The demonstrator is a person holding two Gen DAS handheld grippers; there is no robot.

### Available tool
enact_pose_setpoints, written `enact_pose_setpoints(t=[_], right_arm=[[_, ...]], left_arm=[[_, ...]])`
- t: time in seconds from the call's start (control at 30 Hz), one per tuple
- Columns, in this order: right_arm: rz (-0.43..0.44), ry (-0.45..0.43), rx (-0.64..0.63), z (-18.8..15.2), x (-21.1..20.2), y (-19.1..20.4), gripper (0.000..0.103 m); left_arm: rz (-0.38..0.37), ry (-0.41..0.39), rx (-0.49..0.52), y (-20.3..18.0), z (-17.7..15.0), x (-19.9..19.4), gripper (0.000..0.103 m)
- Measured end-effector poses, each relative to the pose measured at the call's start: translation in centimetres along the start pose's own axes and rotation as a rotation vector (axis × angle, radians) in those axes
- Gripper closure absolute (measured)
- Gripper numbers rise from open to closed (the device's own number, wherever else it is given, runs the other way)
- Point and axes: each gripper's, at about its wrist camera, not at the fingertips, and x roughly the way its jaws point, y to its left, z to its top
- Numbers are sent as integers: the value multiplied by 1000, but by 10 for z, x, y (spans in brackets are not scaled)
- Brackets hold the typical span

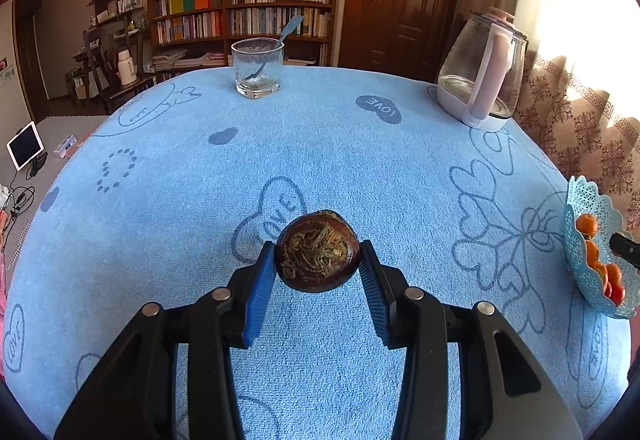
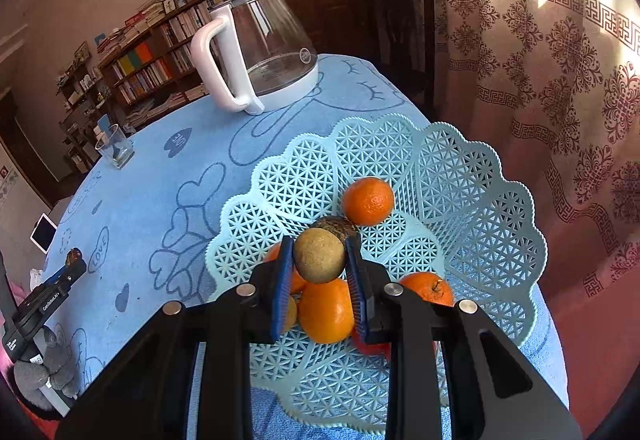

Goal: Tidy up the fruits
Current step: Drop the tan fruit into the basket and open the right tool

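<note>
Left wrist: dark fruit (image 1: 317,252) gripped | right wrist: tan fruit (image 2: 319,255) (over basket (image 2: 472,176))

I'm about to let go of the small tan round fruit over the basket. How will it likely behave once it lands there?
The tan fruit looks nearly spherical and smooth, so it will probably roll. It hangs over oranges piled in the basket, so it may slide off them into a gap. The basket's raised lattice wall should likely keep it inside. It looks firm between the right gripper's pads.

Black angular gripper arms, silver round screws, ribbed blue fingers (image 1: 260,292).
</note>
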Motion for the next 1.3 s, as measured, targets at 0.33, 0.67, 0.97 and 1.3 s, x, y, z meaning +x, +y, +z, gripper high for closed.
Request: enact_pose_setpoints(t=[0.33, 0.67, 0.97, 1.3], right_arm=[[-46, 34, 42, 0, 17, -17, 76], [-78, -88, 16, -9, -10, -14, 61], [-192, -270, 59, -35, -40, -33, 50], [-202, -351, 65, -46, -51, -34, 38]], left_arm=[[1, 10, 7, -2, -1, 2, 60], [1, 8, 14, -4, -2, 2, 60], [-6, 9, 53, -24, -12, -3, 60], [-52, 25, 158, -73, -32, -12, 60]])
